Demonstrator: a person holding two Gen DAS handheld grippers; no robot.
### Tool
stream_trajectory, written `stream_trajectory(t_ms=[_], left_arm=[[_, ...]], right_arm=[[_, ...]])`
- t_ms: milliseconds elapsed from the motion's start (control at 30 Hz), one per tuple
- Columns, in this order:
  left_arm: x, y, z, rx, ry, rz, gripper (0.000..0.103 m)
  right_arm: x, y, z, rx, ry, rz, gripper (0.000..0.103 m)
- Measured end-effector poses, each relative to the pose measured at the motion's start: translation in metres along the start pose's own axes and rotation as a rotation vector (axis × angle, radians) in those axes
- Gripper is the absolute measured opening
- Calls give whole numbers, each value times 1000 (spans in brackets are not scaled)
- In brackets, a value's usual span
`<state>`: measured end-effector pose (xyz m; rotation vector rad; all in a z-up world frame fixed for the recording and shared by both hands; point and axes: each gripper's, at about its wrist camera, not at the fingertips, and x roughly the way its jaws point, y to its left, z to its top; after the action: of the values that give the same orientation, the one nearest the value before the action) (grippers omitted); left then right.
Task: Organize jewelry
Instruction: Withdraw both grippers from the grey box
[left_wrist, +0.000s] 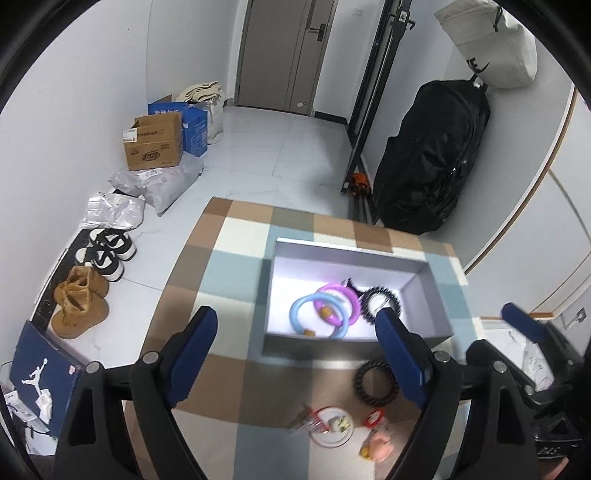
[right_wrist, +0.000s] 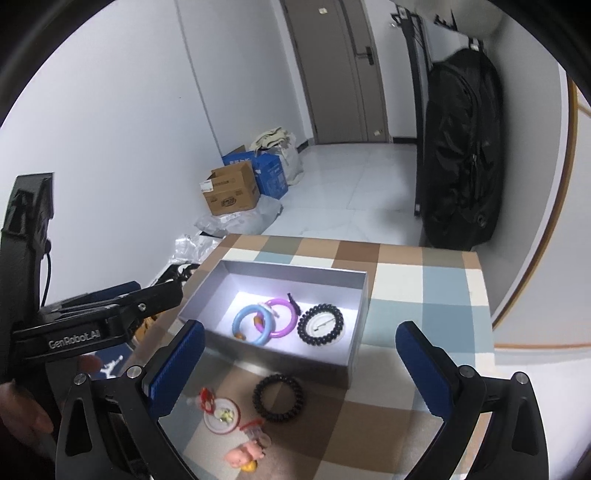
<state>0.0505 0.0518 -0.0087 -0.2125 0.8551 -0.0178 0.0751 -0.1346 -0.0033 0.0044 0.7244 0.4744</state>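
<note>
Both grippers (left_wrist: 295, 325) (right_wrist: 301, 345) wide, empty

"GenRobot.AI" in pale letters on the black body of the left gripper (right_wrist: 92, 295) (right wrist view). White Jumpman logo on the navy shoebox lid (left_wrist: 44, 373), near left; printing on the far cardboard box (left_wrist: 155, 146) is illegible.

My matt grey cardboard box (right_wrist: 354, 363) sits on a checked woven cloth (right_wrist: 424, 295) covering the desk. Inside, the glossy blue plastic bangle (right_wrist: 242, 319) and glossy purple plastic bangle (right_wrist: 290, 325) look smooth. The black coiled plastic hair tie (right_wrist: 277, 398) outside is ribbed and shiny. My hand-held gripper's blue pads (right_wrist: 177, 363) look ridged and rubbery.
</note>
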Motion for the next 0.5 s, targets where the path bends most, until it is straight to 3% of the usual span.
stream_trajectory(t_ms=[333, 500], left_arm=[[-12, 12, -17, 0, -14, -4, 84], [-4, 17, -27, 2, 31, -39, 84]], right_arm=[[-11, 3, -17, -11, 2, -21, 103], [-10, 1, -25, 7, 32, -16, 103]])
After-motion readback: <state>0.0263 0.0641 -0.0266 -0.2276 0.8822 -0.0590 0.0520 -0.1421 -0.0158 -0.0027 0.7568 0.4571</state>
